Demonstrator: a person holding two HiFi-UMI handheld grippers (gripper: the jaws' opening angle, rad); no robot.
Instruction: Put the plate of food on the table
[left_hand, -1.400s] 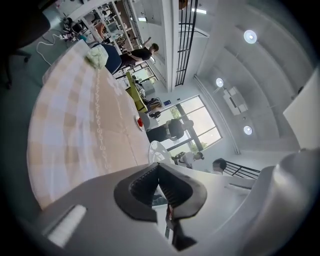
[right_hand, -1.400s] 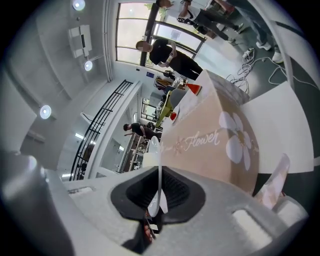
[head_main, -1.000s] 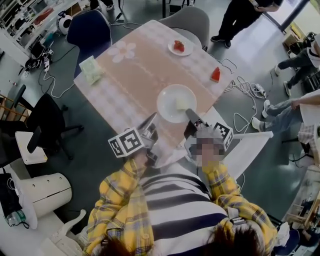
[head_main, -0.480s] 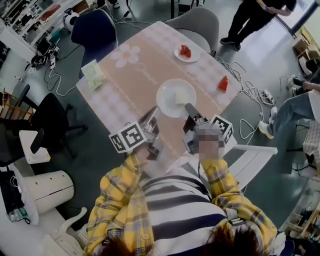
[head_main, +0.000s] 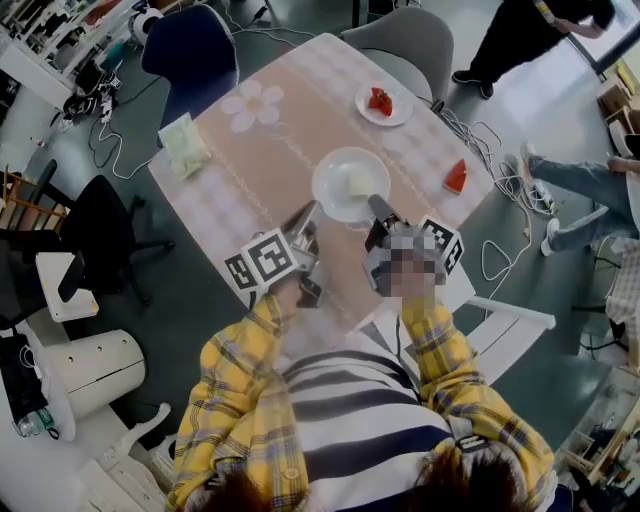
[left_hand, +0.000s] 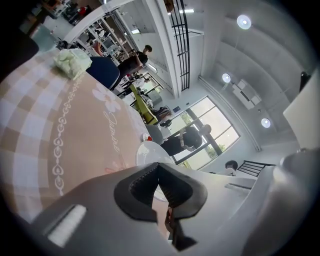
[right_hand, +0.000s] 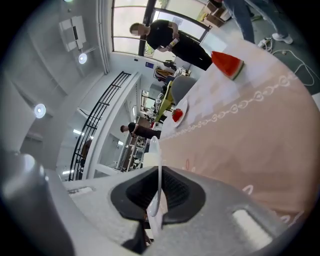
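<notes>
Plate, white, carrying pale food, by table near edge; rim clamped in right tool. Left tool closed, empty, beside plate.

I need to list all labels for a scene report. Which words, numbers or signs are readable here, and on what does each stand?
Tablecloth: one cursive word beside the flower print, perhaps starting with "Q"; not readable for certain.
Marker cubes: black-and-white square patterns only, no letters.
Blue wall sign: too small to read.
</notes>
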